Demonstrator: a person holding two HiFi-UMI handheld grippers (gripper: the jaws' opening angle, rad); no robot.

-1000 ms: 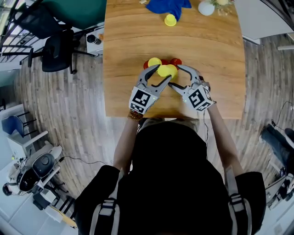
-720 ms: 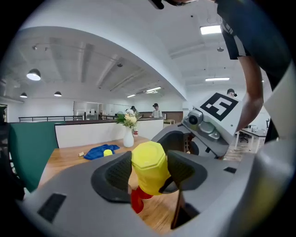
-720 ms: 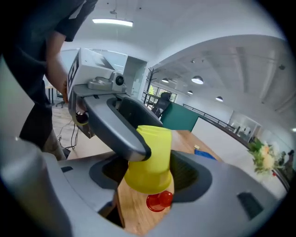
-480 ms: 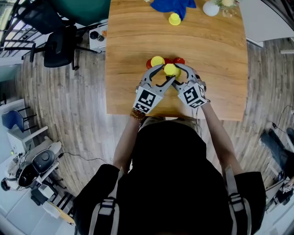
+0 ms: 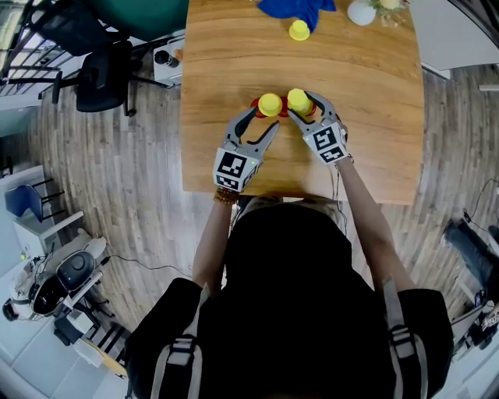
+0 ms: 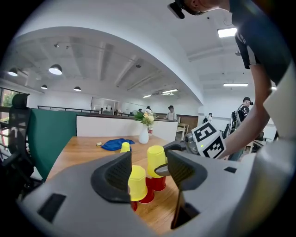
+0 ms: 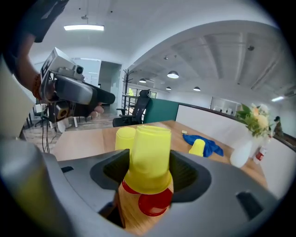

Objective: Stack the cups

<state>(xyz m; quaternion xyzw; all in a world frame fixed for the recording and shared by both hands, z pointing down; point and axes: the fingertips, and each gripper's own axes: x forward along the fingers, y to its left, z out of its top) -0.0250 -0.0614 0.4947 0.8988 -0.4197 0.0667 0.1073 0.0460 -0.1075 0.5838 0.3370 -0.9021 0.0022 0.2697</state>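
Two upside-down yellow cups stand out above a cluster of red cups (image 5: 255, 107) in the middle of the wooden table (image 5: 374, 140). My right gripper (image 5: 301, 104) is shut on the right yellow cup (image 5: 299, 99); its jaws have just been closing on it. In the right gripper view this cup (image 7: 149, 157) sits between the pads, over a red cup (image 7: 155, 204). The other yellow cup (image 5: 270, 104) rests on red cups. My left gripper (image 5: 263, 120) stands open just short of it, with nothing gripped. From the left gripper view that cup (image 6: 137, 183) lies beyond the jaws.
At the table's far edge lie a blue cloth (image 5: 296, 8), a lone yellow cup (image 5: 299, 30) and a white vase (image 5: 361, 12). Black office chairs (image 5: 97, 78) stand on the floor to the left. The near table edge (image 5: 296, 195) runs just under my wrists.
The right gripper carried the yellow cup away from me, toward the red cups. The left gripper let go and drew back to the left. The other yellow cup stayed put.
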